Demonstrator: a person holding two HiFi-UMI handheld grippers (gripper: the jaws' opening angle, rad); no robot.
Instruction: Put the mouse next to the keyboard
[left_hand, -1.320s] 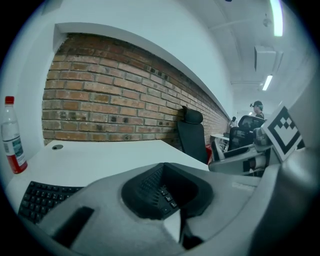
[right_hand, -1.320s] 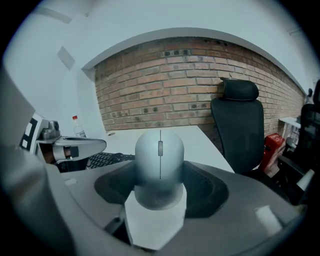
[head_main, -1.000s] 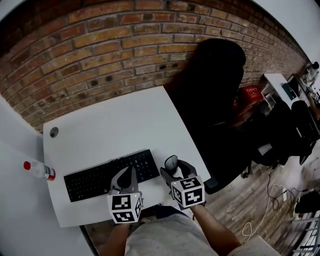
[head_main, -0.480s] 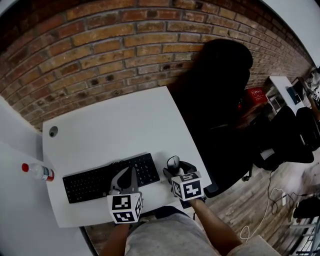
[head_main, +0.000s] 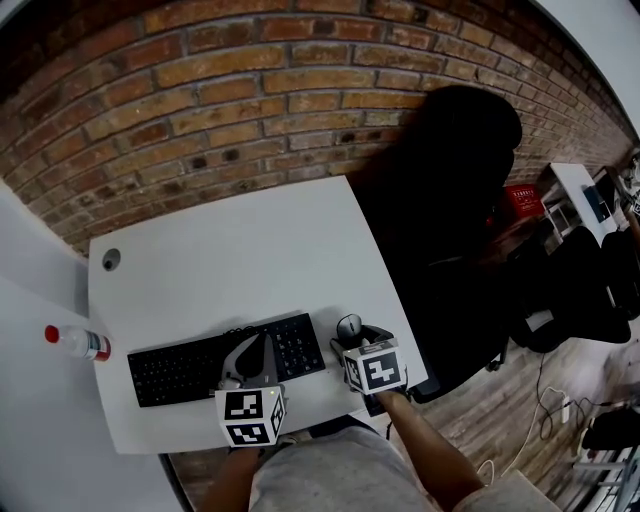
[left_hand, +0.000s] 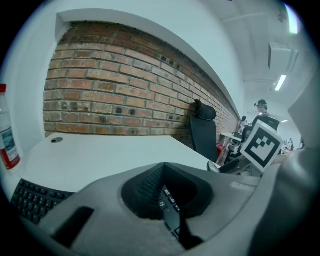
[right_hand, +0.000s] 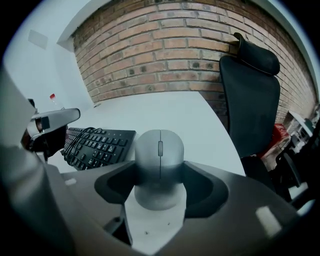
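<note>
Fingers (right_hand: 202, 186) of your right gripper (right_hand: 160, 169) clasp the mouse (right_hand: 159, 145) at three o'clock of the keyboard (right_hand: 97, 145), your left gripper (head_main: 252, 352) pinched empty; settle the mouse flat on the desk (head_main: 220, 250), then ease the jaws apart.

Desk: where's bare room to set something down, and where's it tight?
The back of the desk, between the keyboard and the brick wall, is bare apart from a cable hole at its left corner. The front edge is crowded: keyboard, left gripper, and right gripper closed on the mouse.
</note>
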